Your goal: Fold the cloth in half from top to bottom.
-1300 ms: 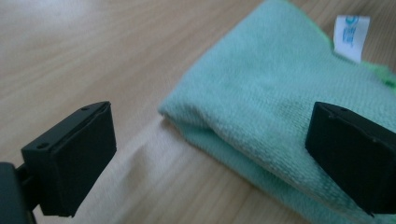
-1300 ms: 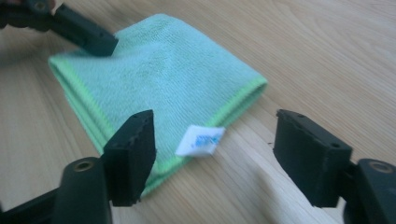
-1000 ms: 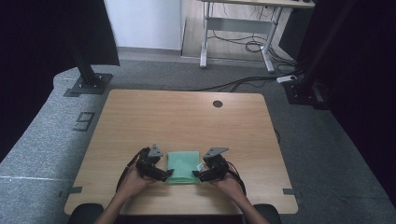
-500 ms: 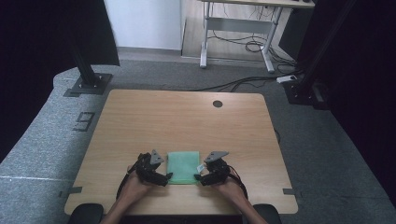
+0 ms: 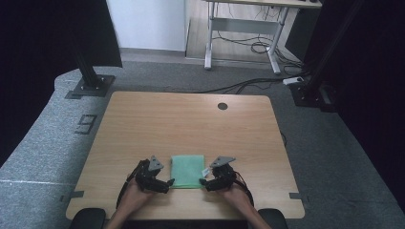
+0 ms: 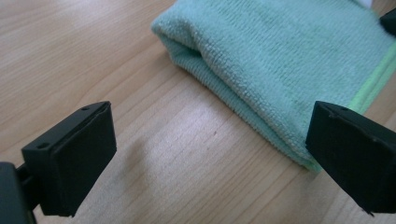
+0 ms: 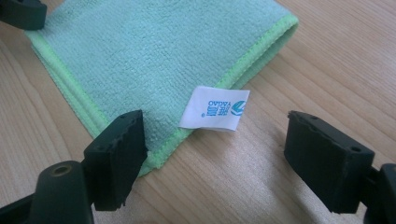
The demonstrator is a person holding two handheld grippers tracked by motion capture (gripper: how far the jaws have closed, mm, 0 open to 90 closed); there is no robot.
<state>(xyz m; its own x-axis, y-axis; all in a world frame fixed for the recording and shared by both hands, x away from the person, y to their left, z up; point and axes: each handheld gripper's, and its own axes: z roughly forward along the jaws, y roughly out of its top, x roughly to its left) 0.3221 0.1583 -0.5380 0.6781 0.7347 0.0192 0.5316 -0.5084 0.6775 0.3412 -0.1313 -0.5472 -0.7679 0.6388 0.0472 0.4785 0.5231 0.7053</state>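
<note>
The folded green fuzzy cloth (image 5: 187,171) lies between my left gripper (image 5: 166,183) and right gripper (image 5: 204,181). Both jaws stand apart, holding nothing.

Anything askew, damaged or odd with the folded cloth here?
Nothing stands out. The folded green microfibre cloth lies flat near the table's front edge, its white label sticking out; left gripper and right gripper flank it, open.
</note>
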